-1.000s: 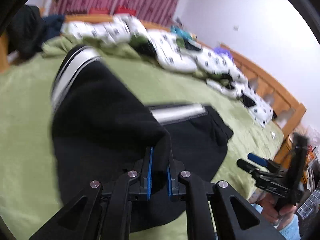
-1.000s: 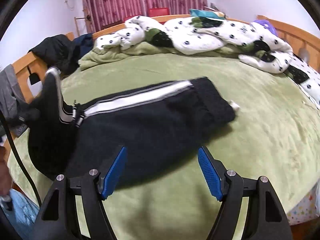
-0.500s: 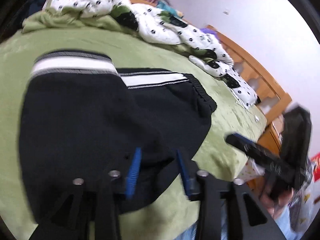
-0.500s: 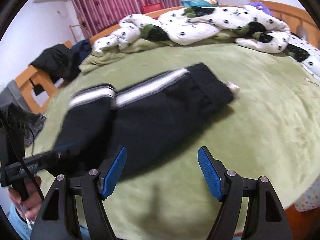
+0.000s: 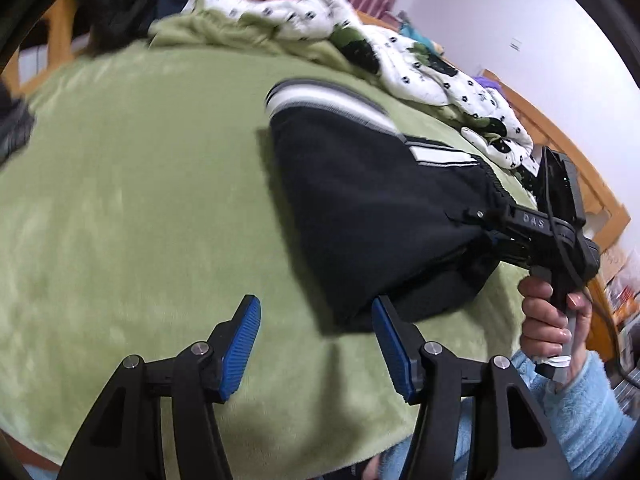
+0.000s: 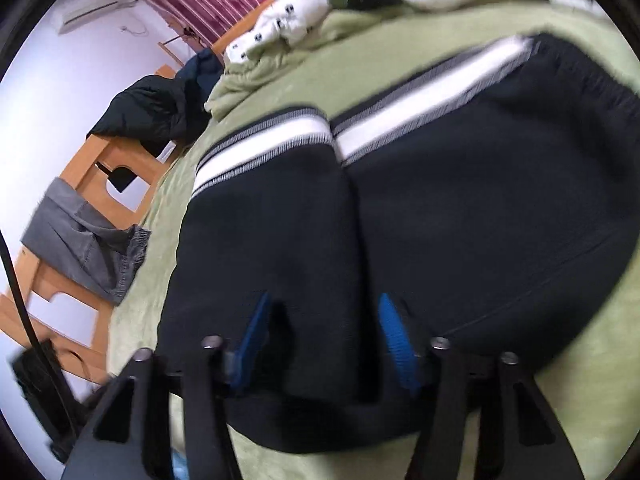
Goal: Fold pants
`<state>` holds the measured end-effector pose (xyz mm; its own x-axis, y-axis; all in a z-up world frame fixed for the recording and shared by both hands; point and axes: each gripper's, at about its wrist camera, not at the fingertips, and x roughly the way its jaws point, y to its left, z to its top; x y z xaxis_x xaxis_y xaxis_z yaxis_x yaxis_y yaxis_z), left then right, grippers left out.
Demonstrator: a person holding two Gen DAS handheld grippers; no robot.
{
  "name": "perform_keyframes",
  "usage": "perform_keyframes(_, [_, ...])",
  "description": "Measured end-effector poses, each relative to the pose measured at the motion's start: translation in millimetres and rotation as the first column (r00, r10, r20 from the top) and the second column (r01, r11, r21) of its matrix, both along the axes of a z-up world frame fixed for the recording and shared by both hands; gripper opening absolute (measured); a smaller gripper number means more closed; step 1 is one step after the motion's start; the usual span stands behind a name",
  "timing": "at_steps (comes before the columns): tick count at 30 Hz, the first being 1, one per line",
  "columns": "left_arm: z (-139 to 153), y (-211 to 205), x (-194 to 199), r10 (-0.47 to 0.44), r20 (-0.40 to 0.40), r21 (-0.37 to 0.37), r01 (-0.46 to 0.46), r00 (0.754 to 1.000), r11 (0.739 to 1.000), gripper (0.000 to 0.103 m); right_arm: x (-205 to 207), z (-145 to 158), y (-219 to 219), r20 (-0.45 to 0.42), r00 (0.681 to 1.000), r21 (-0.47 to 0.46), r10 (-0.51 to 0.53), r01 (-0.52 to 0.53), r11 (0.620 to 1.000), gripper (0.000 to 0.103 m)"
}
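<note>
The black pants [image 6: 420, 216] with a white side stripe lie folded over on the green bed cover [image 5: 140, 200], one layer atop the other. A spotted quilt [image 5: 420, 64] is heaped toward the wooden bed frame [image 5: 580, 168]; red curtains hang behind.

The left gripper [image 5: 316, 344] hovers over bare cover, fingers spreading, empty. The right gripper [image 6: 324, 336], held by a hand [image 5: 552, 320] in a blue sleeve, has its fingers closing around the pants' near edge.
</note>
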<state>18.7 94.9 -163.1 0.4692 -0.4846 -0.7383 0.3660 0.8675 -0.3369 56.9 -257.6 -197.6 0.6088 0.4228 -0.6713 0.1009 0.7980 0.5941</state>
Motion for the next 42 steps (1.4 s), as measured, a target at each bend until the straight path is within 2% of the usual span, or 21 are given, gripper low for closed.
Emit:
perform_keyframes(2, [-15.6, -1.0, 3.3, -0.002, -0.044, -0.054, 0.000, 0.999, 0.999, 0.056, 4.4, -4.0, -1.0, -0.005, 1.000, 0.021, -0.009, 0.009, 1.000, 0.040])
perform_keyframes(4, [-27.1, -9.4, 5.6, 0.000, -0.075, -0.084, -0.006, 0.997, 0.996, 0.056, 5.3, -1.9, -5.1, 0.000, 1.000, 0.059, -0.006, 0.006, 0.998, 0.025])
perform_keyframes(6, [-30.6, -21.6, 3.8, 0.003, -0.048, -0.100, -0.008, 0.999, 0.995, 0.056, 3.5, 7.6, -8.6, 0.029, 1.000, 0.073, 0.005, -0.007, 0.997, 0.021])
perform_keyframes(8, [-28.5, -32.7, 0.6, 0.020, 0.004, -0.106, -0.019, 1.000, 0.994, 0.056, -0.3, 22.5, -8.4, 0.071, 0.997, 0.027, 0.014, -0.016, 0.999, 0.019])
perform_keyframes(10, [-30.6, -47.5, 1.9, 0.020, 0.015, -0.118, -0.018, 1.000, 0.993, 0.056, -2.9, 36.9, -8.5, 0.109, 0.994, 0.001, 0.027, -0.027, 1.000, 0.017])
perform_keyframes(12, [-36.3, -59.8, 3.5, 0.028, 0.005, -0.088, -0.027, 1.000, 0.996, 0.056, -2.6, 48.4, -12.0, 0.143, 0.989, 0.003, 0.038, -0.039, 0.999, 0.017])
perform_keyframes(17, [-36.9, -81.4, 2.2, 0.086, 0.070, 0.007, -0.086, 0.994, 0.996, 0.056, -3.3, 79.1, -29.2, 0.226, 0.972, -0.063, 0.068, -0.055, 0.997, 0.016])
perform_keyframes(22, [-30.5, -96.7, 3.2, 0.082, 0.089, 0.064, -0.088, 0.993, 0.994, 0.056, -2.2, 106.6, -79.3, 0.277, 0.960, -0.178, 0.036, 0.015, 0.984, 0.015])
perform_keyframes(25, [-25.7, -112.9, 0.2, 0.029, 0.081, 0.085, -0.036, 0.996, 0.996, 0.058, -9.1, 117.0, -115.9, 0.302, 0.953, -0.239, 0.008, 0.068, 0.969, 0.015])
perform_keyframes(28, [-20.6, -132.8, -4.6, -0.015, 0.102, 0.131, 0.001, 0.995, 0.991, 0.058, -18.5, 107.3, -149.6, 0.288, 0.957, -0.308, -0.032, 0.124, 0.943, 0.014])
perform_keyframes(32, [-14.1, -150.9, -13.0, -0.074, 0.122, 0.162, 0.054, 0.990, 0.985, 0.058, -29.8, 63.1, -191.6, 0.216, 0.968, -0.312, -0.126, 0.191, 0.931, 0.014])
perform_keyframes(34, [-13.1, -157.0, -15.4, -0.101, 0.119, 0.179, 0.078, 0.988, 0.981, 0.058, -34.9, 38.4, -206.5, 0.198, 0.967, -0.288, -0.161, 0.214, 0.933, 0.014])
perform_keyframes(36, [-11.9, -156.6, -18.2, -0.115, 0.121, 0.191, 0.091, 0.986, 0.977, 0.058, -38.4, 17.3, -219.8, 0.167, 0.965, -0.201, -0.201, 0.233, 0.951, 0.014])
perform_keyframes(38, [-9.5, -153.1, -22.8, -0.143, 0.113, 0.194, 0.119, 0.983, 0.974, 0.056, -39.0, 9.7, -220.6, 0.163, 0.962, -0.174, -0.218, 0.246, 0.954, 0.015])
perform_keyframes(42, [-2.0, -151.3, -29.3, -0.227, 0.097, 0.185, 0.207, 0.969, 0.961, 0.056, -36.3, 20.3, -204.5, 0.159, 0.967, -0.286, -0.200, 0.238, 0.928, 0.016])
